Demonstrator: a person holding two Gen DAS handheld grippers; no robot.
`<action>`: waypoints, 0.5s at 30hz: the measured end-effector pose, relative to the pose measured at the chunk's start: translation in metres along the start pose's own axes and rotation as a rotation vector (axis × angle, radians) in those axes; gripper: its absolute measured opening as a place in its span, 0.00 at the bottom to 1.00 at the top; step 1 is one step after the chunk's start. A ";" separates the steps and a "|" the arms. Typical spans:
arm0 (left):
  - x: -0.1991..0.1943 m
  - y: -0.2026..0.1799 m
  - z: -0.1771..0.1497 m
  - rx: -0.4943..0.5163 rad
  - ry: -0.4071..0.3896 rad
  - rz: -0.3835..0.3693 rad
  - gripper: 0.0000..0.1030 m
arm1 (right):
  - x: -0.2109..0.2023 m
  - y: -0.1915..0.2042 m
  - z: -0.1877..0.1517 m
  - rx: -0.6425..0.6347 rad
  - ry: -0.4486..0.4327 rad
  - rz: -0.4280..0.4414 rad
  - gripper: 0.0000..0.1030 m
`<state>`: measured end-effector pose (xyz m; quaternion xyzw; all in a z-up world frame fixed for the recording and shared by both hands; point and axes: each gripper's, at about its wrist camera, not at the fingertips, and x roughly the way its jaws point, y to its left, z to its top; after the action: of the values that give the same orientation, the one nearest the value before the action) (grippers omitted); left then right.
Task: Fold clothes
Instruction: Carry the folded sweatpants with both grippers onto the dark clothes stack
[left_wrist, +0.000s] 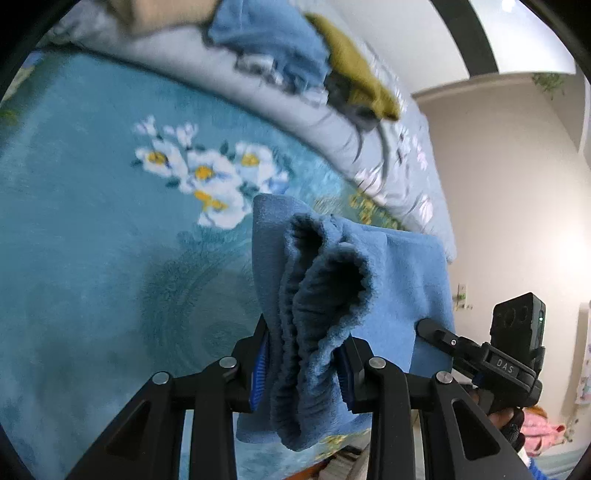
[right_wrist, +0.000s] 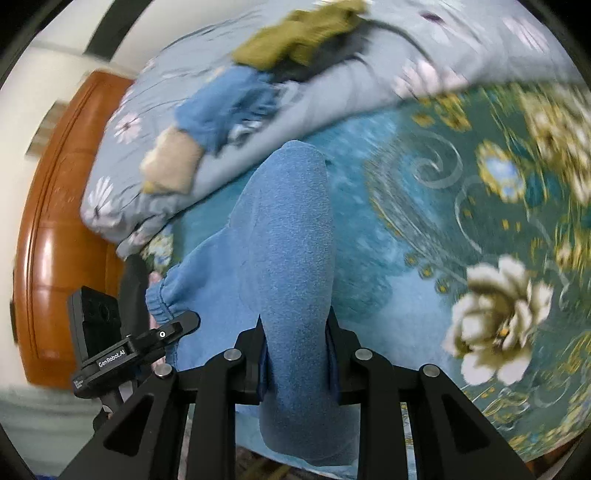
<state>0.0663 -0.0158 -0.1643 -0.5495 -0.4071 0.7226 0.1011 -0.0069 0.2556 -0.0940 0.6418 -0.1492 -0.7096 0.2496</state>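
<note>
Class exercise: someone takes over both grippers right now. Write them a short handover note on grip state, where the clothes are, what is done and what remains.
Left gripper: shut on the gathered elastic edge of the blue fleece garment.
Right gripper: shut on another part of that garment, which is lifted over the teal floral blanket.
More clothes, blue and olive, lie in a pile on the grey quilt.
Done: garment picked up.
Left: lay it flat, fold it, then the pile.

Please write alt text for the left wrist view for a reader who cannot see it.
The left gripper is shut on the gathered elastic edge of a blue fleece garment, held above a teal floral blanket. The right gripper grips the same garment at right; blurred clothes lie on a grey quilt behind.
</note>
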 end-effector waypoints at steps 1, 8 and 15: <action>-0.013 -0.006 -0.002 -0.007 -0.027 0.003 0.32 | -0.005 0.009 0.004 -0.035 0.005 0.009 0.25; -0.114 -0.016 -0.029 -0.121 -0.240 0.031 0.33 | -0.011 0.097 0.032 -0.338 0.094 0.129 0.25; -0.202 -0.008 -0.070 -0.220 -0.469 0.109 0.33 | -0.002 0.202 0.032 -0.604 0.156 0.236 0.25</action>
<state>0.2013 -0.0966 -0.0191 -0.3956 -0.4655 0.7859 -0.0954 -0.0058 0.0855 0.0194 0.5693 0.0141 -0.6367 0.5199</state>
